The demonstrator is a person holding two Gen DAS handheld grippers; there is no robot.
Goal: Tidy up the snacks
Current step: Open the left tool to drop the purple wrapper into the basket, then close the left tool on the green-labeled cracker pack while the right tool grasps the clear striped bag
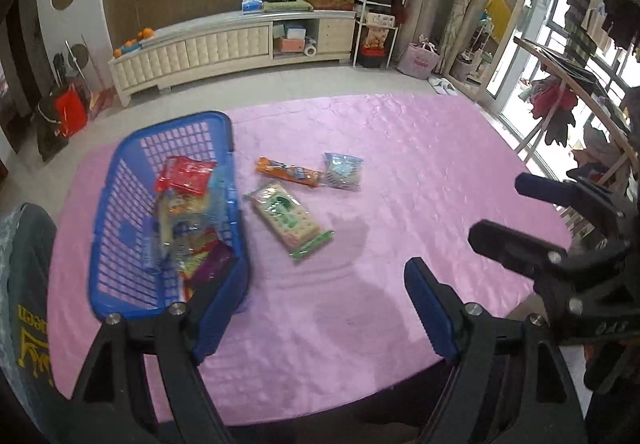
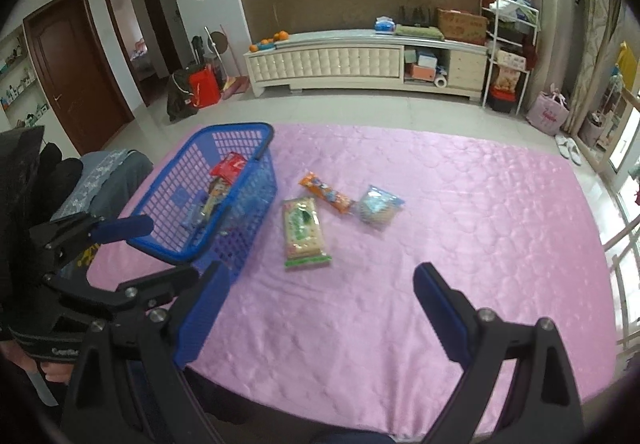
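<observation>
Blue basket (image 2: 208, 200): sitting left on the pink worktop (image 2: 460, 244), collecting packets. Cracker pack (image 2: 304, 238), orange bar (image 2: 329, 197), blue pouch (image 2: 378, 209): lying beside it, awaiting transfer (cracker pack's long axis running near-to-far). Left gripper (image 1: 326, 306), right gripper (image 2: 320, 308): hovering, jaws spread, gripping nothing.

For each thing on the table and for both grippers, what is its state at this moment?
Blue basket: upright on the pink tablecloth, partly filled with snacks.
Red packet: inside the basket, on top.
Green cracker pack: flat on the cloth, outside the basket.
Orange snack bar: flat on the cloth, outside.
Light blue packet: flat on the cloth, outside.
Left gripper: open, empty.
Right gripper: open, empty.
</observation>
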